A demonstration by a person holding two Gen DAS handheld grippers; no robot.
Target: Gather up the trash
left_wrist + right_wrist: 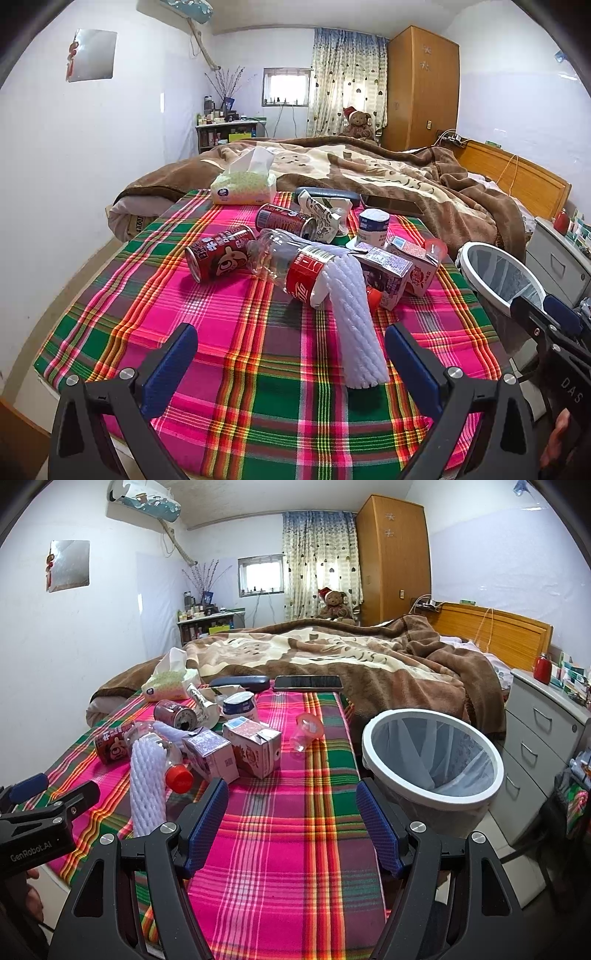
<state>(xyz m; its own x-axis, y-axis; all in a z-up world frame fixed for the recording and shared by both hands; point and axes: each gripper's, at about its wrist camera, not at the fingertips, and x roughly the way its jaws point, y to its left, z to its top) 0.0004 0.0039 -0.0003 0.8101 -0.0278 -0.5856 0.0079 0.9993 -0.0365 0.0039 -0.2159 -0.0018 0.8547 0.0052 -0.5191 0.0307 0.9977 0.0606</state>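
Note:
Trash lies on a plaid cloth (229, 332): two red cans (218, 253) (284, 219), a clear cola bottle (291, 266) with a red cap (179, 778), a white foam net sleeve (354, 325), two drink cartons (388, 275) (253, 746), a white cup (373, 225), a crumpled paper bag (319, 214) and a clear pink cup (306, 731). My left gripper (291, 354) is open near the cloth's front, the foam sleeve's end between its fingers. My right gripper (291, 823) is open over bare cloth, left of a white-rimmed bin (432, 753).
A tissue pack (243, 182), a dark glasses case (240, 683) and a phone (308, 683) lie at the cloth's far end. Behind is a bed with a brown blanket (388, 173). Grey drawers (543, 738) stand right of the bin.

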